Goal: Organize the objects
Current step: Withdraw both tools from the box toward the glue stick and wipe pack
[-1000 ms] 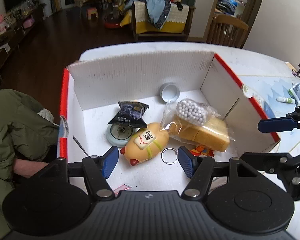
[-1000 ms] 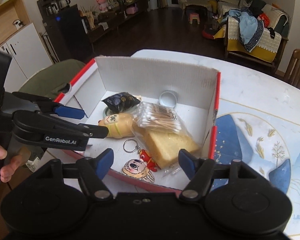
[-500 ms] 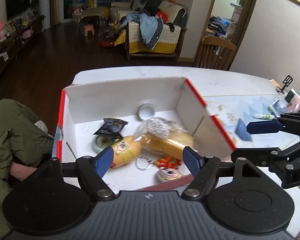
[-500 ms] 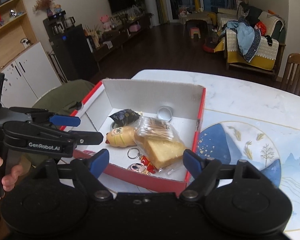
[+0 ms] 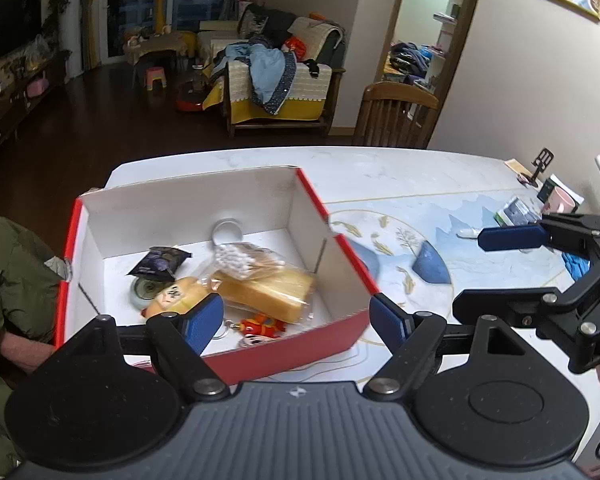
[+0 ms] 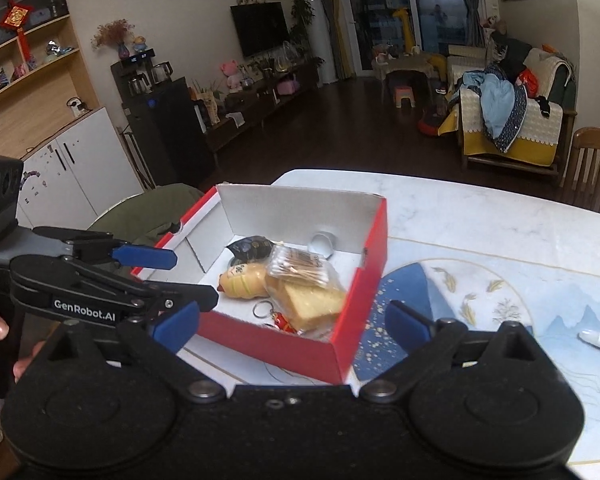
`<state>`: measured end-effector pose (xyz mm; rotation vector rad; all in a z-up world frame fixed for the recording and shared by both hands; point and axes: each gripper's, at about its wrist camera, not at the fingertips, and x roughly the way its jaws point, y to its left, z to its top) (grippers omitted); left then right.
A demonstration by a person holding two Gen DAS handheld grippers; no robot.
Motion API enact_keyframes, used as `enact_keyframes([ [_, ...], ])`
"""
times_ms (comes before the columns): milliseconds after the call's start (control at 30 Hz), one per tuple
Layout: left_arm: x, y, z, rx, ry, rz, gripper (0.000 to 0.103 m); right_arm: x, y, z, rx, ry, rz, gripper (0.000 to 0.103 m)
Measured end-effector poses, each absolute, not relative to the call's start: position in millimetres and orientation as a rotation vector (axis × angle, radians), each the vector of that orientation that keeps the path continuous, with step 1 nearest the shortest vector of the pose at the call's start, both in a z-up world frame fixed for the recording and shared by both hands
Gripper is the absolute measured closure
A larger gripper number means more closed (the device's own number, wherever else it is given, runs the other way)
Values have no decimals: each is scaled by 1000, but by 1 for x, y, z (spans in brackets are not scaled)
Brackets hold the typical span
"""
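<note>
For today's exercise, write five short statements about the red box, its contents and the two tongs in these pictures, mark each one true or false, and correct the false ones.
1. The red box stands on the table. True.
2. The bag of cotton swabs lies outside the box. False: it lies inside, on the bagged bread.
3. The left tongs grip the bread. False: they hold nothing, and their jaws are opening.
4. A keyring lies in the box. True.
5. The right tongs hold the box wall. False: they are empty, and their jaws are opening.
</note>
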<state>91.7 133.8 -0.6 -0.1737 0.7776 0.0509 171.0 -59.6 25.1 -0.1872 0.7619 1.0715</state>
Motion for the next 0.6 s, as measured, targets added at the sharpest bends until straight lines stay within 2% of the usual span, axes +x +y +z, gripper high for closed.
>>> enact_keyframes([
  [67,94,124,0,-158,782,49,21,174,-70,25,-183,763,1073,3],
  [167,98,109,-2,-152,779,50,7,181,-86,23,-181,767,1067,2],
  [233,101,101,-5,-151,779,55,4,185,-96,21,-185,765,1063,2],
  [600,131,43,-21,-135,786,83,2,221,-157,2,-162,775,1012,2],
])
